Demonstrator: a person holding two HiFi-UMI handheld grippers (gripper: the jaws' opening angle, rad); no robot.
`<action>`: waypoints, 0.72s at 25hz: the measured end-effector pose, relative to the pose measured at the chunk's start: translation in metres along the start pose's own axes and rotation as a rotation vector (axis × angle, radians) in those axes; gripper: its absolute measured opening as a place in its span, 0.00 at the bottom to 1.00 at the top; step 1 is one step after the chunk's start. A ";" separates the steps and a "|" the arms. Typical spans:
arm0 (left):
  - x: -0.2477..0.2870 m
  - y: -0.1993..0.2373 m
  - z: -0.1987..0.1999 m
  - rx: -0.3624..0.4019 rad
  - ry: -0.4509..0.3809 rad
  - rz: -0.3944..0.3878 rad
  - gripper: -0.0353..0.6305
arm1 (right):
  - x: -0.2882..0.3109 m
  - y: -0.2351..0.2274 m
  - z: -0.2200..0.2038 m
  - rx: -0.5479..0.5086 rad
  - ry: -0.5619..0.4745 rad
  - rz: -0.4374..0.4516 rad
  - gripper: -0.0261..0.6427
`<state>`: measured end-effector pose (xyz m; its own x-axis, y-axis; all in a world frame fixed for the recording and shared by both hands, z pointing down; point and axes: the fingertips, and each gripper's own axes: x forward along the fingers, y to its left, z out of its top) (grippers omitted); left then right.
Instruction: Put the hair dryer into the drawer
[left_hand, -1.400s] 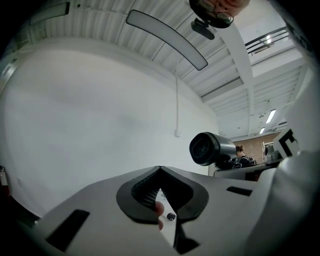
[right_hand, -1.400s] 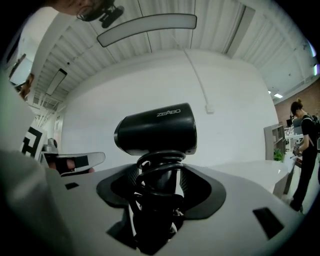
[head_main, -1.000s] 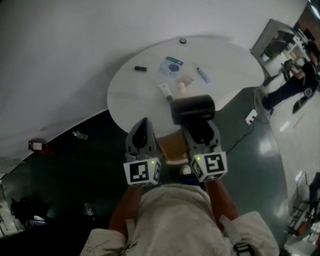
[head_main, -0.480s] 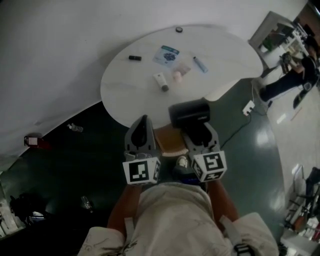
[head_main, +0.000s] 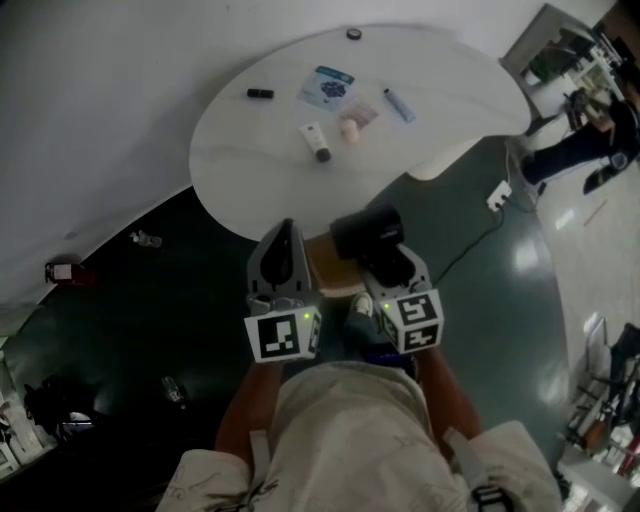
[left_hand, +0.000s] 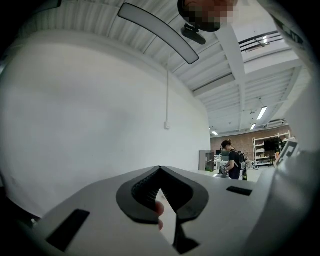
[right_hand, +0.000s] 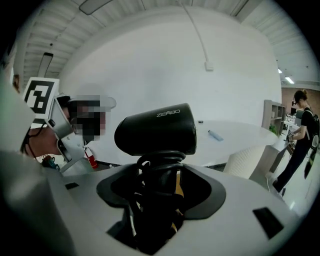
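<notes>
The black hair dryer (head_main: 368, 228) (right_hand: 156, 129) has its cord wound round the handle. My right gripper (head_main: 386, 260) (right_hand: 159, 186) is shut on that handle, the barrel lying across above the jaws. In the head view the dryer hangs just in front of the white table's near edge, over a tan, box-like opening (head_main: 328, 272) that looks like the drawer. My left gripper (head_main: 285, 232) (left_hand: 160, 171) sits beside it on the left. Its jaws meet at the tips with nothing held, and it points level toward the white wall.
The white oval table (head_main: 430, 130) carries a tube (head_main: 317, 141), a blue packet (head_main: 328, 85), a pen (head_main: 398, 104) and other small items. A person (head_main: 585, 150) stands at the far right. A power strip (head_main: 497, 196) and its cable lie on the dark floor.
The right gripper has sunk with the hair dryer and tipped downward, from over the table's edge to in front of it. The left gripper has dropped a little.
</notes>
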<state>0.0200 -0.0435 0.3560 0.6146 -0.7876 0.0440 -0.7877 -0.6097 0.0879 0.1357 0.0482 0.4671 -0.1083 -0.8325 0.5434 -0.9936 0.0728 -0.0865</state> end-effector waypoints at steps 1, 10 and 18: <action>0.000 -0.001 -0.002 0.004 0.001 0.001 0.06 | 0.002 -0.001 -0.008 0.008 0.024 0.005 0.44; 0.001 -0.003 -0.016 0.000 0.028 0.016 0.06 | 0.019 -0.012 -0.076 0.041 0.252 0.002 0.44; 0.000 -0.006 -0.016 0.030 0.005 0.001 0.06 | 0.030 -0.018 -0.138 0.078 0.473 0.005 0.44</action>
<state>0.0257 -0.0381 0.3714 0.6140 -0.7878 0.0487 -0.7891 -0.6114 0.0584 0.1458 0.0976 0.6005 -0.1337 -0.4895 0.8617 -0.9896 0.0194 -0.1425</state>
